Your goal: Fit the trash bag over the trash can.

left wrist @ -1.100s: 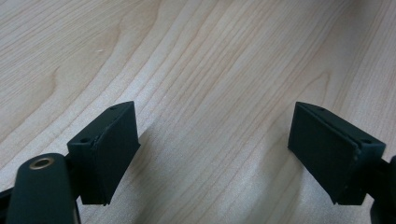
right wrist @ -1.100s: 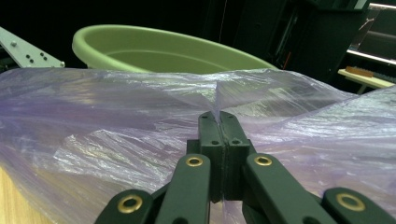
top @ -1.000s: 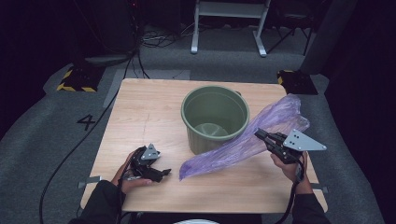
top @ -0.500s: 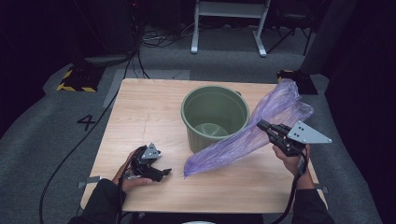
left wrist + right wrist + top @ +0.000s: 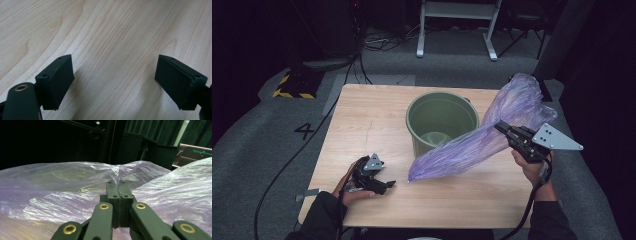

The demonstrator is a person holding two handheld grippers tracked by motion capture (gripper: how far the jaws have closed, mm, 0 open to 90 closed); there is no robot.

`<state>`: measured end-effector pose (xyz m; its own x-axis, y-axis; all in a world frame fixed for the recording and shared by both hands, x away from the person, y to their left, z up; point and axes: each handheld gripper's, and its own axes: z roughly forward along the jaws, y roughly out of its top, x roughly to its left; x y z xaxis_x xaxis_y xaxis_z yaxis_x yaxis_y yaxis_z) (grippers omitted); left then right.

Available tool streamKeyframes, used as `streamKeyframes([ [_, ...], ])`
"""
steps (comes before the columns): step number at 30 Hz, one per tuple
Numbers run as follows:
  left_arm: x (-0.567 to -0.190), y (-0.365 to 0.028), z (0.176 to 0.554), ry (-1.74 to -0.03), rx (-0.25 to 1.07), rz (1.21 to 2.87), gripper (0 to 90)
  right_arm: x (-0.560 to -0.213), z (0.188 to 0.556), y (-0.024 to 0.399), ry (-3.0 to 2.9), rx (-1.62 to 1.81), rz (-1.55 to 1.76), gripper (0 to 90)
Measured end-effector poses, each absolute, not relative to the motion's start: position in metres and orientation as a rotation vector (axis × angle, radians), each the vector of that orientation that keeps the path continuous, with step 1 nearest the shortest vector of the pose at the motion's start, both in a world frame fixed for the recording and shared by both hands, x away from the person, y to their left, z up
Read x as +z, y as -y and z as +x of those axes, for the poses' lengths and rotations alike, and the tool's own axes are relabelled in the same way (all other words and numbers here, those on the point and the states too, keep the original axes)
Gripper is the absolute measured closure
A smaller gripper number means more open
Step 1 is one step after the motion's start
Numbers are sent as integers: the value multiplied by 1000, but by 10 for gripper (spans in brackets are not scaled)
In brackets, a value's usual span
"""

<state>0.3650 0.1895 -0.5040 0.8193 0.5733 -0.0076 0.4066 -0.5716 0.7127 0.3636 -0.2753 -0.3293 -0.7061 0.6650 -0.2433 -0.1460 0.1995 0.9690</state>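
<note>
Purple plastic bag (image 5: 482, 137), one in number, pinched at its upper right portion by the right tool (image 5: 506, 131), whose jaws are closed flat on a fold of the film; the right gripper view shows the film (image 5: 75, 187) gathered into the seam between the two jaws. The bag hangs slantwise: its long axis runs from the raised end above the bench's right edge down and leftward to a narrow tip that seems to touch the bench (image 5: 362, 130) near the middle of the front edge. One green bucket (image 5: 442, 122) stands upright and empty at the bench's centre, just left of the bag and behind its low tip. The left tool (image 5: 384, 184), jaws spread wide with nothing between them, rests on the bench at the front left corner. The bag's low tip lies to the right of this tool, nearer to it than the bucket. Likely next: opening the bag over the bucket.
</note>
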Motion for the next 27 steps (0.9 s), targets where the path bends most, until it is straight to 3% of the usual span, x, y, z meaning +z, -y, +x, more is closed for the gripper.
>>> streamKeyframes([
  [16,-499,-186,363,-679,268,2253,164,-317,405,276,-1763,1523,658,900],
  [27,-451,-182,349,-617,382,2116,159,-310,415,278,-1750,1486,722,900],
])
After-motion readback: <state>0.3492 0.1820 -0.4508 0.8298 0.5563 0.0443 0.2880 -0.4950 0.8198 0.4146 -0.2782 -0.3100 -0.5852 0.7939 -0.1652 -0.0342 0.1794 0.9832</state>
